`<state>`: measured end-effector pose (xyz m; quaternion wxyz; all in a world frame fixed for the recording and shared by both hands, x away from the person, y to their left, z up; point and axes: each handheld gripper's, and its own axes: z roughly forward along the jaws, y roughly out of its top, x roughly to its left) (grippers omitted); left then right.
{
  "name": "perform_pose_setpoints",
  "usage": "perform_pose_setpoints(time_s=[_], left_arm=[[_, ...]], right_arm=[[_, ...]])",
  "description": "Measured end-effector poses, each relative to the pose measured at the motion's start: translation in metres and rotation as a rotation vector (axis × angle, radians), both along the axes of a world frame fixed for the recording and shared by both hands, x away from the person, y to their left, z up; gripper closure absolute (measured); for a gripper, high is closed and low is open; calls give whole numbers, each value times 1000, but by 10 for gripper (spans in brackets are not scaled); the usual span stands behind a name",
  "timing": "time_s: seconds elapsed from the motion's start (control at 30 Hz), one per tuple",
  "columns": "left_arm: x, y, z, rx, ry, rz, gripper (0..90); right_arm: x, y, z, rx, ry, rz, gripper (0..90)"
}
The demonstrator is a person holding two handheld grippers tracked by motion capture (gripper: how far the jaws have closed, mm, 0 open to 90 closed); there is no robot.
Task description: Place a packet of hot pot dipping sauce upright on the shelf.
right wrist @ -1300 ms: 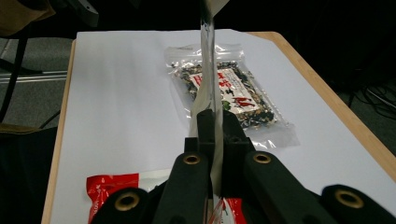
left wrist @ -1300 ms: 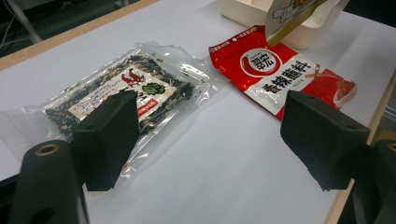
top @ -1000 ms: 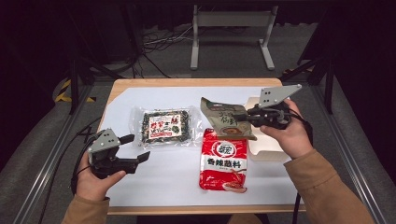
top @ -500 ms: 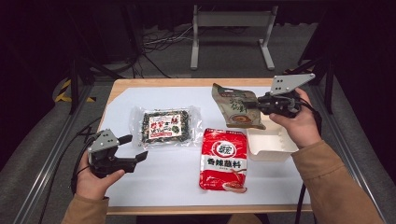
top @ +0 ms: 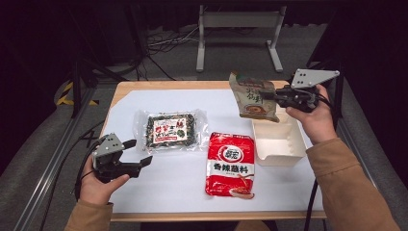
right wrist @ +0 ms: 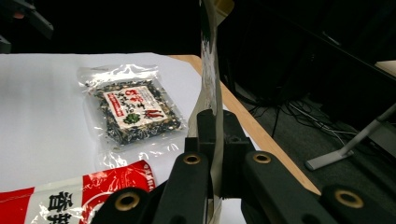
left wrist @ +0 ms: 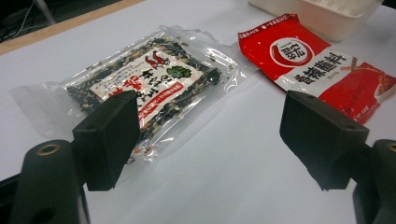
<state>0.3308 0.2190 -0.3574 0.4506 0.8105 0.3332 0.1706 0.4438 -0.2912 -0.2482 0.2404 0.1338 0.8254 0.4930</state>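
While above the white box (top: 279, 144), pinched brown pouch (top: 252, 96) near the table's (top: 159, 89) far edge.

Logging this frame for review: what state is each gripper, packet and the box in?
Left gripper: open, holding nothing.
Right gripper: shut on brown pouch.
Brown pouch: lifted, hanging over the box's far end.
Clear seaweed packet: flat on table.
Red packet: flat on table.
White box: open.

A white-topped table (top: 173, 192) with a wooden edge stands on grey floor; behind it, a grey metal stand (top: 238, 36) and loose cables (top: 159, 45).
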Motion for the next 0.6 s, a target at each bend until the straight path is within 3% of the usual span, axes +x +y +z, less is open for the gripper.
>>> perform_pose_setpoints(time_s=[0.23,0.6], left_arm=[[1,1,-1,-4,3,2,207],[2,2,-4,-2,8,11,207]], right_arm=[[8,-14,-5,39,-39,-29,891],[22,-33,-11,13,-51,-97,891]])
